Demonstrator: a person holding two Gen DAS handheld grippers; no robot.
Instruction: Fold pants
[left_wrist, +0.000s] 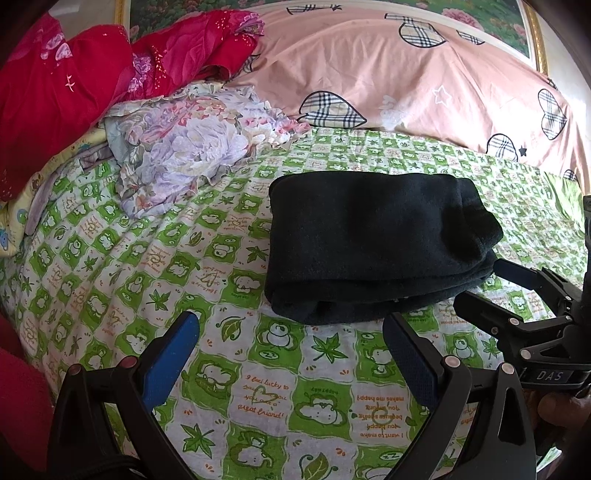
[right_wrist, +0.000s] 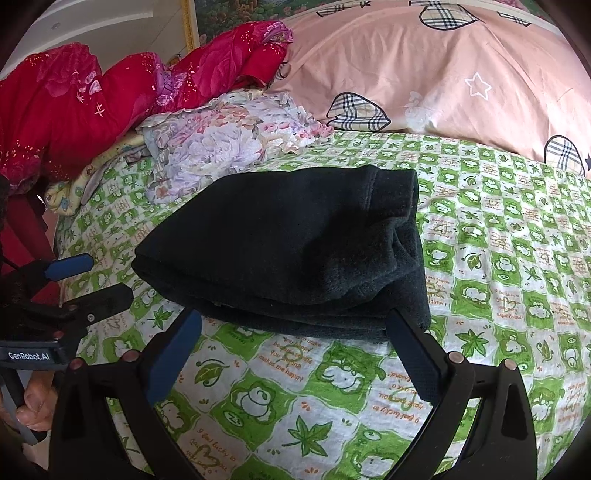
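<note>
The dark pants (left_wrist: 376, 247) lie folded in a thick bundle on the green-and-white bed sheet (left_wrist: 258, 387); they also show in the right wrist view (right_wrist: 291, 251). My left gripper (left_wrist: 291, 332) is open and empty, just in front of the bundle's near edge. My right gripper (right_wrist: 295, 328) is open and empty, its fingertips at the bundle's near edge. The right gripper shows at the right of the left wrist view (left_wrist: 480, 284), beside the bundle. The left gripper shows at the left of the right wrist view (right_wrist: 107, 277), beside the bundle.
A crumpled floral cloth (left_wrist: 192, 147) lies behind the pants to the left. A red quilt (left_wrist: 74, 92) is piled at the far left. A pink pillow with plaid hearts (left_wrist: 406, 81) runs along the back of the bed.
</note>
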